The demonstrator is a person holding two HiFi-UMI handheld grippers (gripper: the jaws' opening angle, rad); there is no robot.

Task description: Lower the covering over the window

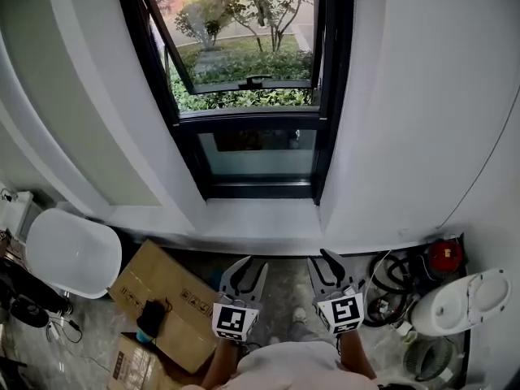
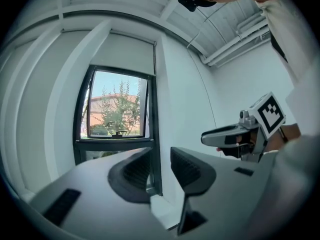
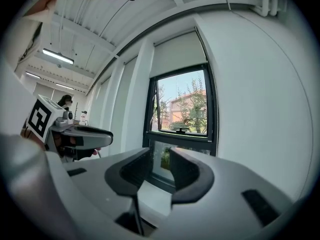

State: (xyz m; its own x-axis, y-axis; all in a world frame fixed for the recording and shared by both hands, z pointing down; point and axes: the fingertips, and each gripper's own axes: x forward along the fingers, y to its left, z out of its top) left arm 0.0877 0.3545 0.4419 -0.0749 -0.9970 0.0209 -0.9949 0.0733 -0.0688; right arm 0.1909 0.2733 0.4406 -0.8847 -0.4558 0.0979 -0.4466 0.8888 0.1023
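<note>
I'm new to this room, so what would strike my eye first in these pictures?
The black-framed window, straight ahead, with bright green trees outside and a pale blind drawn up above it. Below, the left gripper and right gripper point at it, both open and empty. Cardboard boxes lie on the floor at the left.

All views toward window, seemingly near.

2 tools: the left tool and the right tool. Ahead of them: 1 window, 1 blind. Left of the left tool: 2 cardboard boxes, near box and far box, and 1 white chair.
</note>
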